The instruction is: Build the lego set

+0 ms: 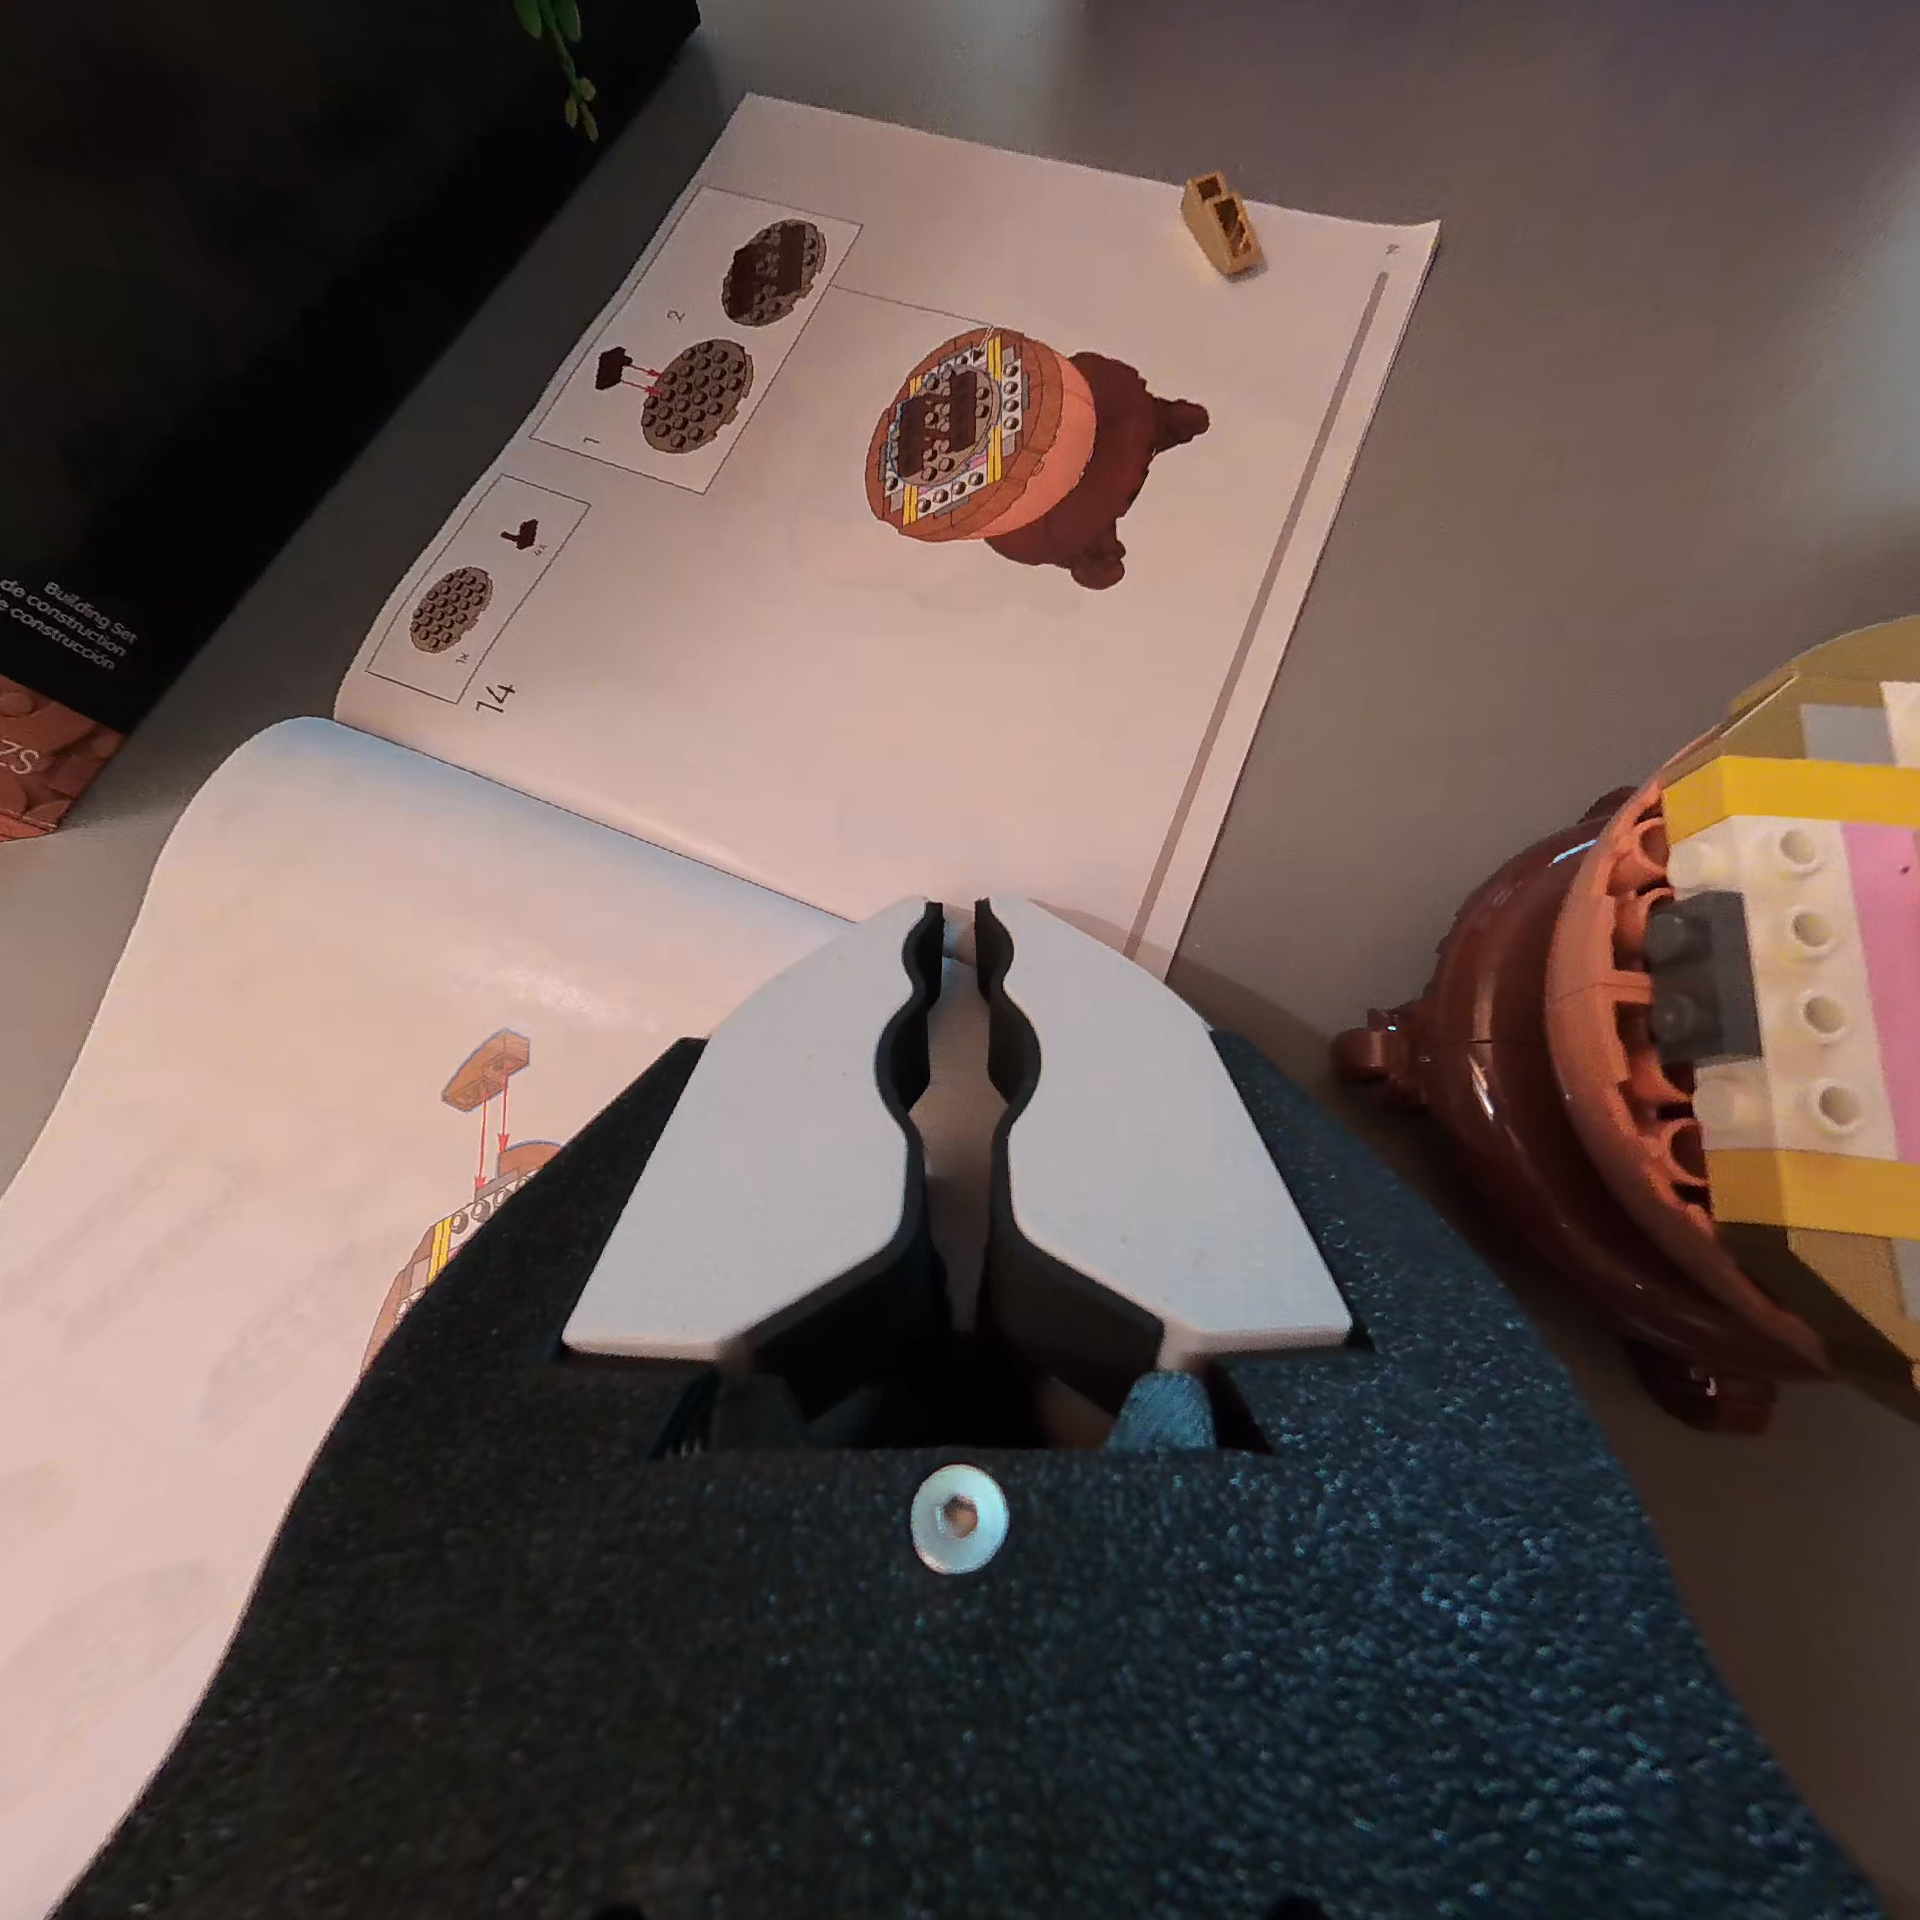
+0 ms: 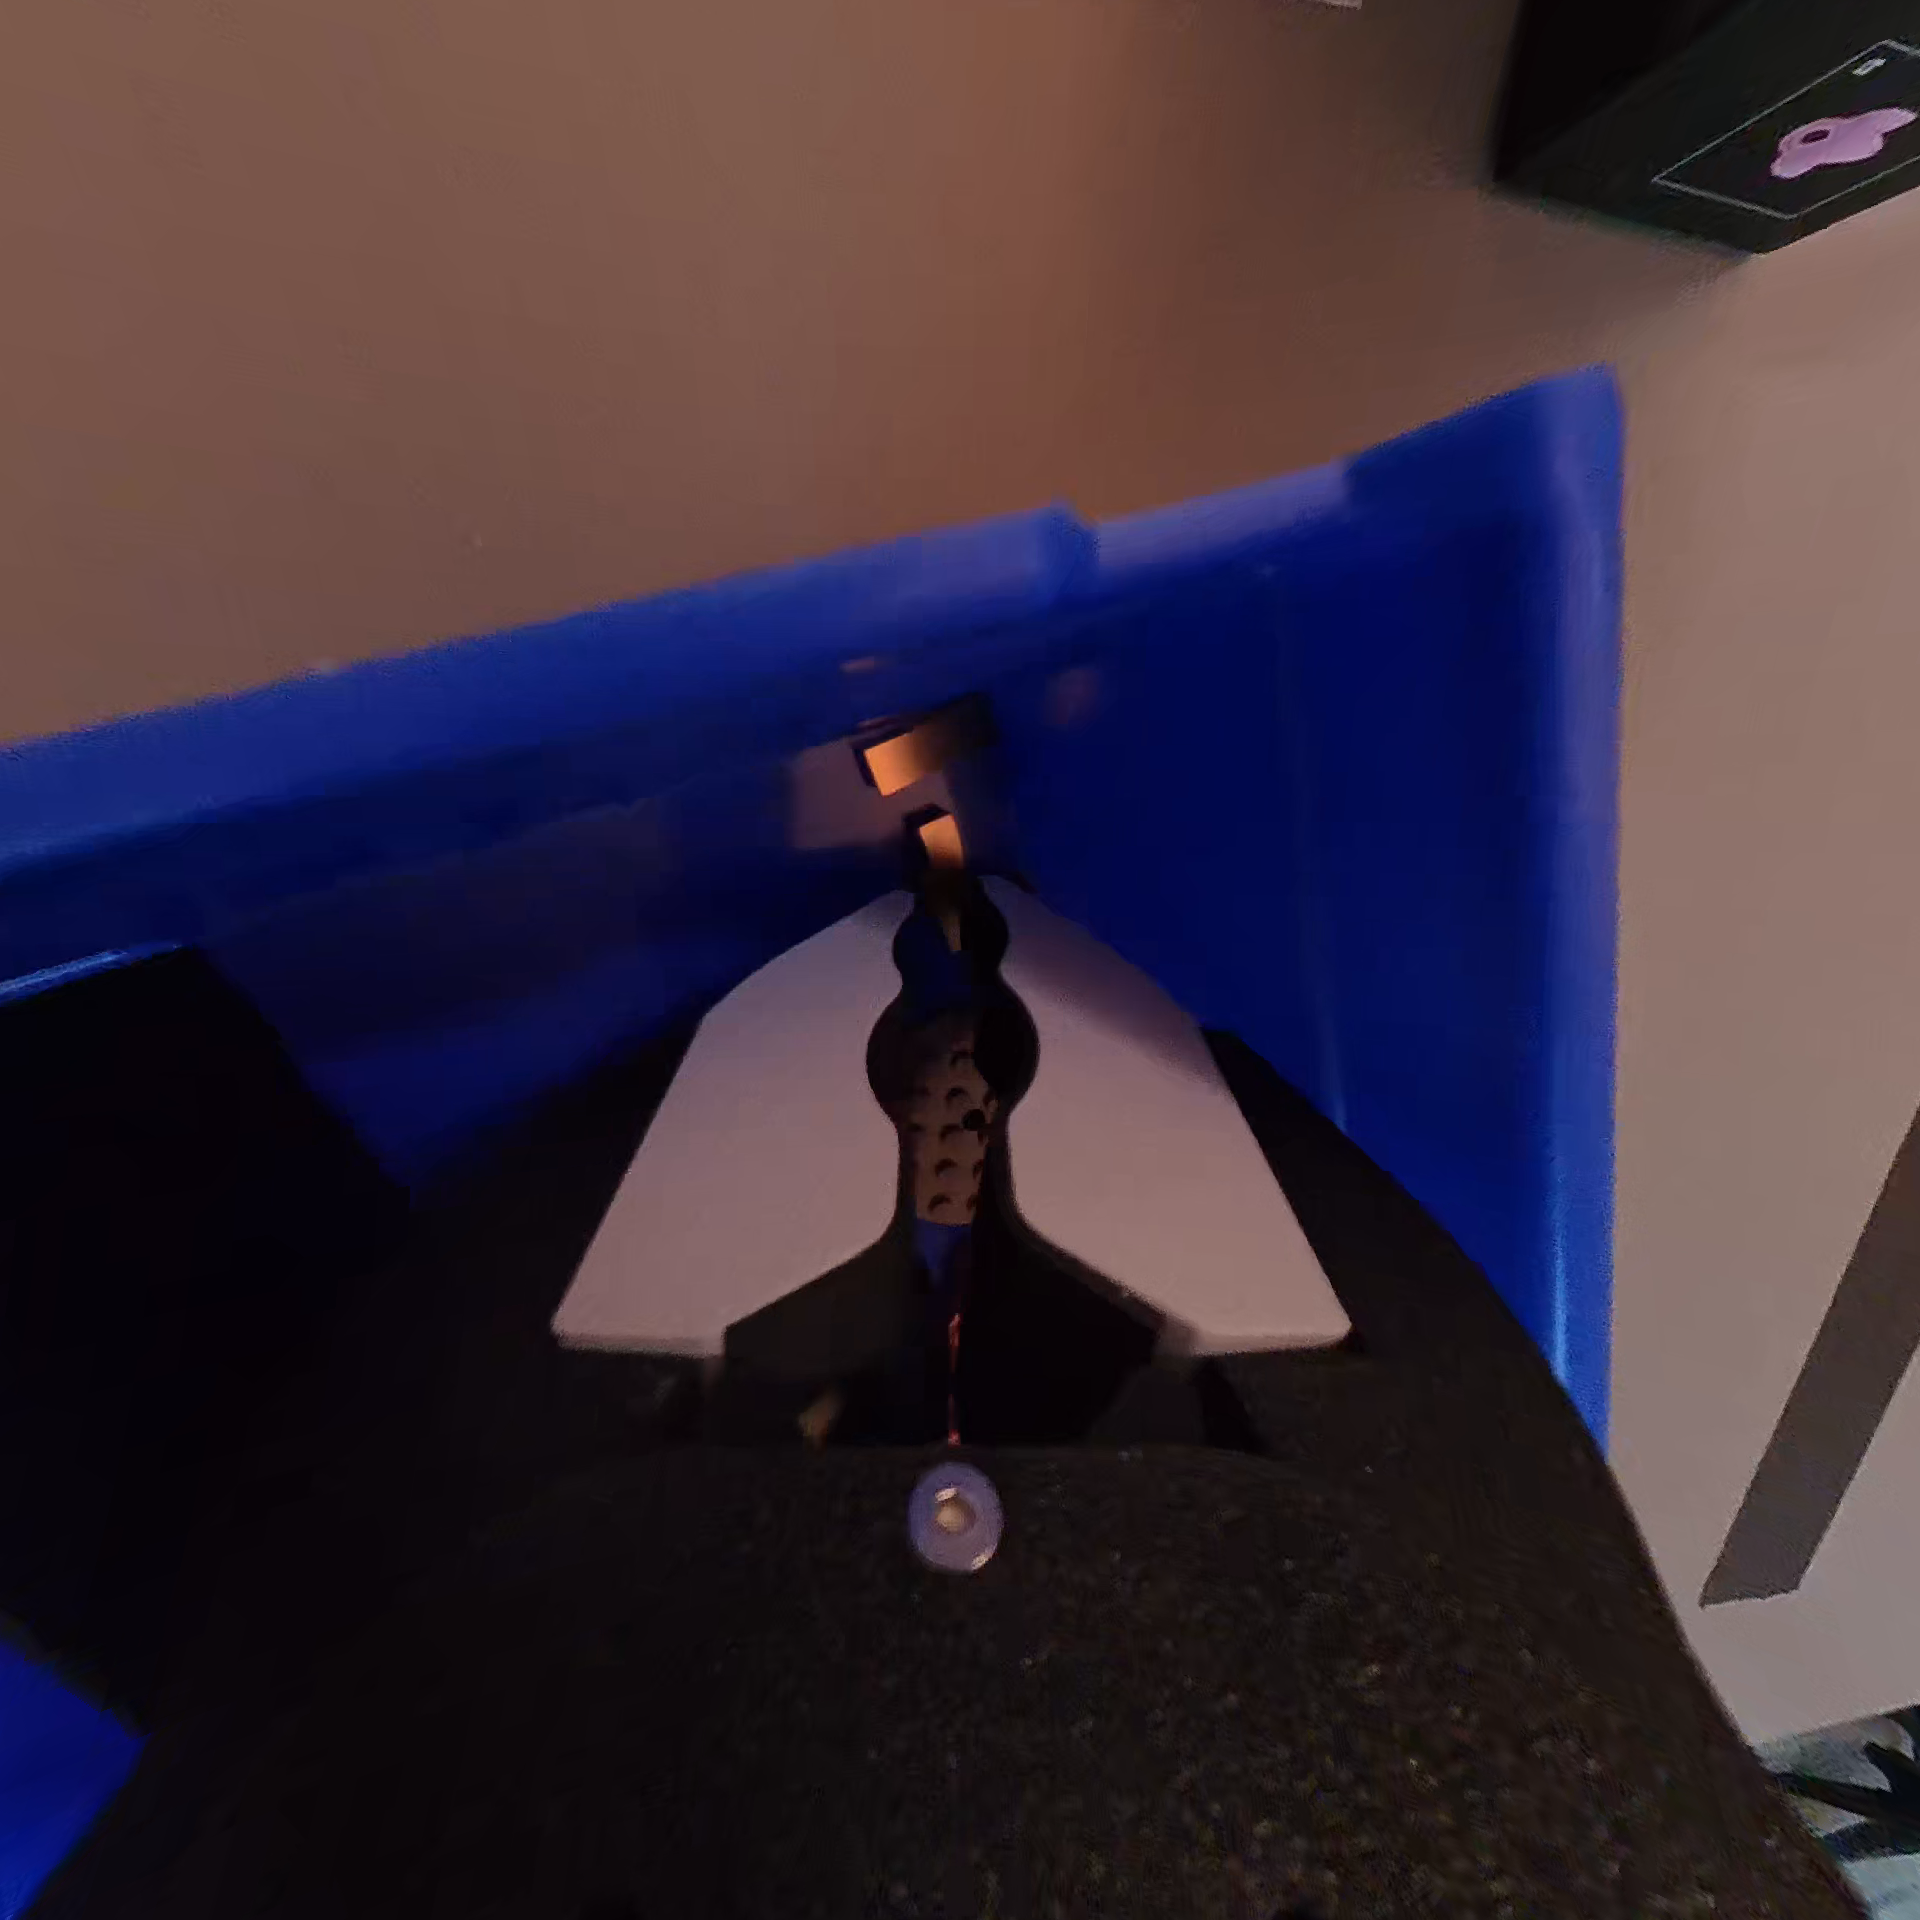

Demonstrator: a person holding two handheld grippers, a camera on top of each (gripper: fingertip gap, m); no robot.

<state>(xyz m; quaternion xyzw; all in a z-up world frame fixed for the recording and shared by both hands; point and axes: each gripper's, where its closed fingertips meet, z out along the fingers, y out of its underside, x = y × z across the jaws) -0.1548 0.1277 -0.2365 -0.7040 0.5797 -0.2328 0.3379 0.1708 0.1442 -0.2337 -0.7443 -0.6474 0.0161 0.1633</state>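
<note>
The left hand-held gripper [image 1: 958, 914], jaws nearly together and empty, hovers over the open instruction booklet [image 1: 883, 582]; a tan brick [image 1: 1223, 227] lies far ahead, the part-built lego model [image 1: 1704, 1101] just to its right. The right hand-held gripper [image 2: 951, 894] reaches inside a blue bin [image 2: 1351, 727], clamped on a thin tan piece [image 2: 940, 842].

Grey table [image 1: 1558, 125]; green plant sprig [image 1: 566, 62] overhead.

Partly built lego model [image 1: 1704, 1091]: brown rounded base, tan shell, studded yellow-white-pink face; lying tilted on its side. Loose tan brick [image 1: 1223, 225]: resting on open instruction booklet [image 1: 883, 623].
</note>
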